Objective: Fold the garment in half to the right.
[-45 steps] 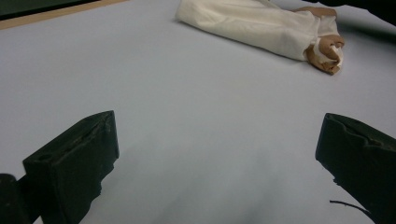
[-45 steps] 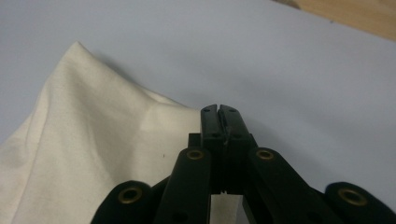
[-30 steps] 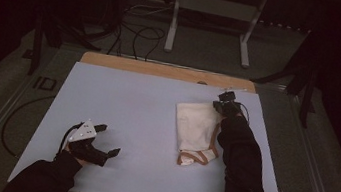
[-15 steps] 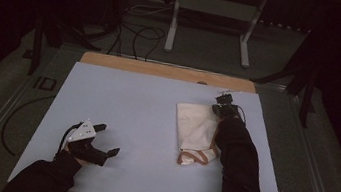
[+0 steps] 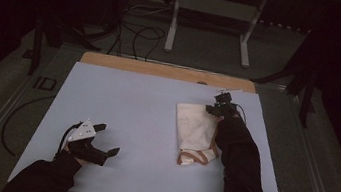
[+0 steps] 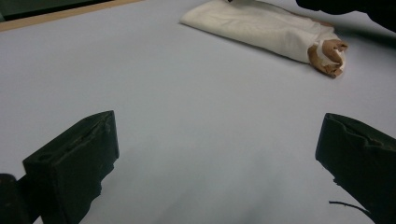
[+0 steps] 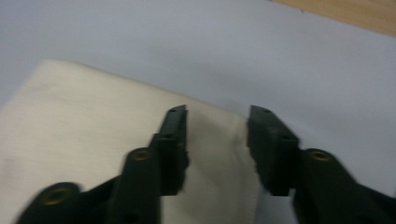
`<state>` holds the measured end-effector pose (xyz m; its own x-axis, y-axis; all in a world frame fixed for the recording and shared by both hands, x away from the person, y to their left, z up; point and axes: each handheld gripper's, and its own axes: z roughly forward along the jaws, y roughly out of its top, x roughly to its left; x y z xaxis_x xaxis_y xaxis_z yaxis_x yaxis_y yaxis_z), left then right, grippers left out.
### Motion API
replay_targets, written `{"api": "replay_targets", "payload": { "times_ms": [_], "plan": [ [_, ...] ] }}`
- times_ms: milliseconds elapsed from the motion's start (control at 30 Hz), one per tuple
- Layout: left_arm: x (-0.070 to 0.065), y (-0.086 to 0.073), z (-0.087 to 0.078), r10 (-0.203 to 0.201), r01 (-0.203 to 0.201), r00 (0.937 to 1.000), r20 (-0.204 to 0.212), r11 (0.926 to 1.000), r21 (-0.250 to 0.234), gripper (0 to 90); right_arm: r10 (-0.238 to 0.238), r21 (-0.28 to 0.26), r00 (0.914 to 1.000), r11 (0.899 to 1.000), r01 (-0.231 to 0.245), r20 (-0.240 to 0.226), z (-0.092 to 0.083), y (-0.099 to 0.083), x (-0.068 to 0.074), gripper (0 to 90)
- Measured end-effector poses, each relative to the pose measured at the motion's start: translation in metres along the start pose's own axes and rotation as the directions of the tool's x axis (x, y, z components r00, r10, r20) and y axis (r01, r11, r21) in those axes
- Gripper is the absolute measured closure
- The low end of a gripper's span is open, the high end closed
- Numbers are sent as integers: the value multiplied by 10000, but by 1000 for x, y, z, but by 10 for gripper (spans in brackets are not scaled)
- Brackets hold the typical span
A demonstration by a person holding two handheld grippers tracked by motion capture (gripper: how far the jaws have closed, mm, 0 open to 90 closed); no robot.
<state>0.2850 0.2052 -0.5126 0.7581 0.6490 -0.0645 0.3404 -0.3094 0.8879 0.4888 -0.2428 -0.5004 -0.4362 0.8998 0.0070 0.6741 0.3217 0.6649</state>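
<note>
A folded cream cloth (image 5: 194, 128) lies on the right half of the pale blue table top (image 5: 131, 105); its near end (image 5: 195, 156) has a brown-trimmed part bunched up. My right gripper (image 5: 217, 106) hovers over the cloth's far right corner. Its jaws have just been opening and now stand apart, and the cloth (image 7: 93, 130) lies under the gap of the right gripper (image 7: 217, 122) with no pad pressing on it. My left gripper (image 5: 108, 139) rests at the near left, wide open and with nothing in it. Beyond the left gripper (image 6: 219, 133) I see the cloth (image 6: 261, 28).
A wooden strip (image 5: 162, 69) runs along the table's far edge. Behind it, on the dark floor, stand a metal frame (image 5: 211, 6) and loose cables (image 5: 137, 31). A black sleeve (image 5: 240, 161) lies along the cloth's right side.
The right gripper has shifted slightly over the cloth's far corner. The cloth and the left hand stay where they were.
</note>
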Motion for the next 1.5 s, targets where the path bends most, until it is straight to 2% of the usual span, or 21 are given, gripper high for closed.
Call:
{"api": "replay_targets", "payload": {
  "times_ms": [100,233,333,467,567,800,1100,1333,1500],
  "plan": [
    [0,0,0,-18,18,10000,-9,10000,-25,4,99,-65,9990,9999,-102,-425,-4,3,4,425],
    [0,0,-1,-19,19,10000,-30,10000,-51,4,-15,-115,9974,9999,7,-717,-9,6,11,324],
    [0,0,-1,-22,22,10000,-29,10000,-51,4,-106,-163,9938,9998,88,-1105,-12,7,18,259],
    [1,0,0,-41,41,10000,-18,10000,-43,4,-358,-249,9898,9992,327,-1377,-14,9,25,196],
    [1,0,-1,-48,48,10000,-27,10000,-55,4,-501,-326,9818,9985,449,-1831,-17,11,30,147],
    [1,0,-2,-41,41,10000,-36,10000,-31,4,-1075,-286,9613,9942,1036,-2537,-22,16,46,115],
    [1,-1,0,-42,42,10000,30,10000,45,4,-1531,-344,9487,9882,1494,-2768,-30,20,61,114],
    [1,-1,-3,-103,103,9999,-23,9999,-26,4,-1735,-719,9406,9846,1593,-2917,-43,17,65,106],
    [1,-1,-3,-111,111,9999,-44,9999,-27,4,-1988,-985,9288,9794,1764,-3128,-55,13,66,101]
  ]
}}
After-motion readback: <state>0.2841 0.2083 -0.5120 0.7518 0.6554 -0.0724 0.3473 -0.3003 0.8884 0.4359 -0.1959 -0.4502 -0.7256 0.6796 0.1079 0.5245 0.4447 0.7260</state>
